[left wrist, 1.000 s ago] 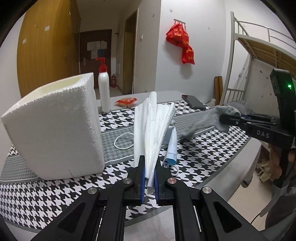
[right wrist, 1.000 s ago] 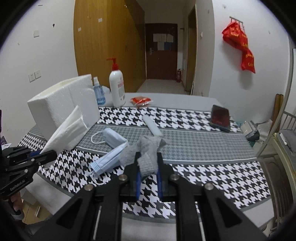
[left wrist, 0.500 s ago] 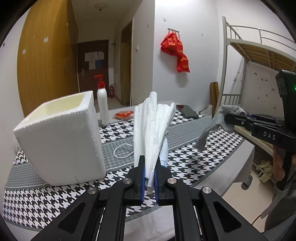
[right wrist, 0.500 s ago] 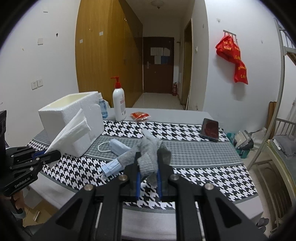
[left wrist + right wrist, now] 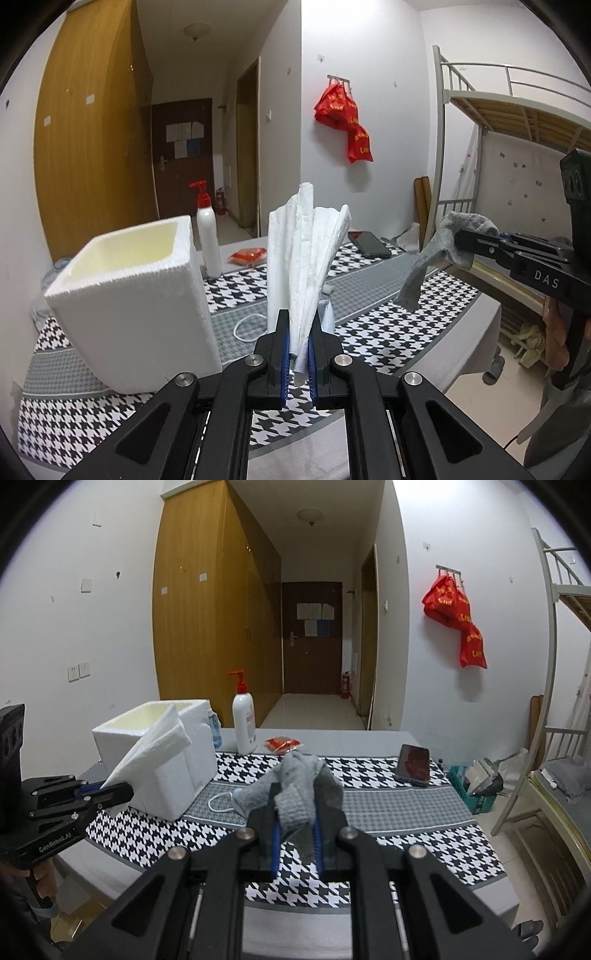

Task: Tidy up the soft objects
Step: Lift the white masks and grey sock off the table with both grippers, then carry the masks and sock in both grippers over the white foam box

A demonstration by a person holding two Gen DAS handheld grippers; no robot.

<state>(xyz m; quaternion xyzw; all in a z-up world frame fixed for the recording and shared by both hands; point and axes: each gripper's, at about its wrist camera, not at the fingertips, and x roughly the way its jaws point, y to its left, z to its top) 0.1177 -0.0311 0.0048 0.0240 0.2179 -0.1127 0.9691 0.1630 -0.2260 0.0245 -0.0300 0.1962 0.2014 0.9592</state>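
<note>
My left gripper [image 5: 297, 328] is shut on a folded white tissue [image 5: 308, 258] and holds it upright above the table's near edge; it also shows in the right wrist view [image 5: 153, 749]. My right gripper [image 5: 295, 821] is shut on a grey sock [image 5: 301, 786], which hangs in the air at the right of the left wrist view [image 5: 436, 258]. An open white foam box [image 5: 136, 306] stands on the table just left of the tissue. A blue face mask [image 5: 236, 795] lies on the table, mostly hidden behind the sock.
The table has a black-and-white houndstooth cloth [image 5: 402, 830]. At its back stand a white pump bottle [image 5: 244, 723], a small blue bottle [image 5: 215, 731], a red packet [image 5: 282, 743] and a phone [image 5: 413, 764]. A bunk bed [image 5: 517, 122] stands to the right.
Both grippers have risen and pulled back from the table with their loads. The sock has lifted off the cloth and now hangs free. The box's open top has come into view.
</note>
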